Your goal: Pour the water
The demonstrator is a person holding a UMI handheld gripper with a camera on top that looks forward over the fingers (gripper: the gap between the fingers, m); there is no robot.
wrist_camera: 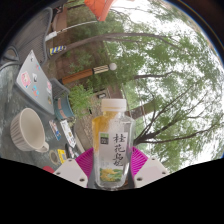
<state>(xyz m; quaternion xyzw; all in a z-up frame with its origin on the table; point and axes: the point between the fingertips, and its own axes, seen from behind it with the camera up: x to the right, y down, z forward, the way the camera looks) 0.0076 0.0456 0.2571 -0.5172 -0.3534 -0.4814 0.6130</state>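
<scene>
While the bottle (110,148) is gripped upright between the fingers (110,172), the cup (30,130) is seen left, on the bench (30,80).

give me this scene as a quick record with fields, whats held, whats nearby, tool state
held item: bottle with white cap, pale yellow drink, label with green characters
tool: tool shut on the bottle, a pink pad at each side of its lower part
bottle pose: roughly upright in this view, cap on
nearby: white cup to one side of the bottle, on a cluttered table
cup state: open mouth visible, contents cannot be told
background: trees and bright sky beyond
task status: no pouring visible yet
</scene>
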